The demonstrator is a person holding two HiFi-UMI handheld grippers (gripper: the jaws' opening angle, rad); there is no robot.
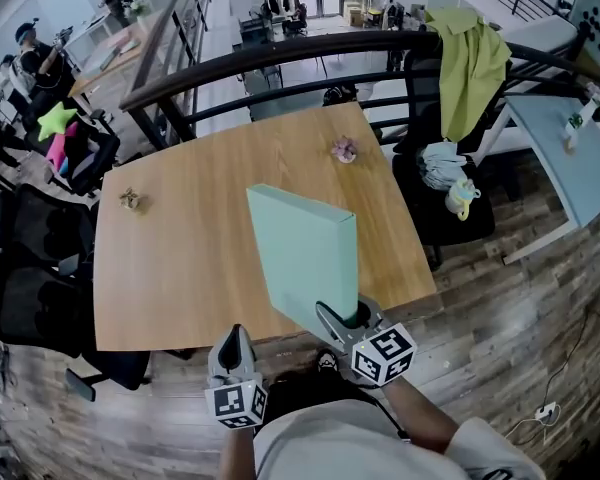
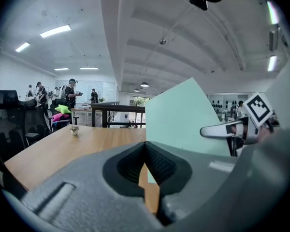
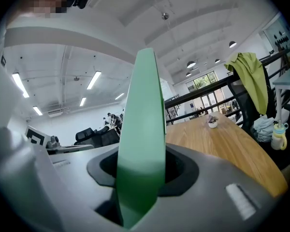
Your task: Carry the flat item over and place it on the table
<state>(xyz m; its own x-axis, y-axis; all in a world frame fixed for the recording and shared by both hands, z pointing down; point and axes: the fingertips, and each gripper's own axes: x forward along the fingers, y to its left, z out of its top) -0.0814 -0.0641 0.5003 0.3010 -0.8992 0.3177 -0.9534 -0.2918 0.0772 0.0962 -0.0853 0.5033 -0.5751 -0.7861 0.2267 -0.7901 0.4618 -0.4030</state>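
I am gripping the green board (image 1: 302, 253) in my right gripper (image 1: 342, 320), holding it upright over the near edge of the table (image 1: 170, 268). My left gripper (image 1: 234, 340) is hanging closed and empty beside that edge. I judge the carrying nearly done, with laying the board down left.

A mint-green flat panel (image 1: 305, 258) stands on edge, tilted, over the wooden table (image 1: 180, 268).
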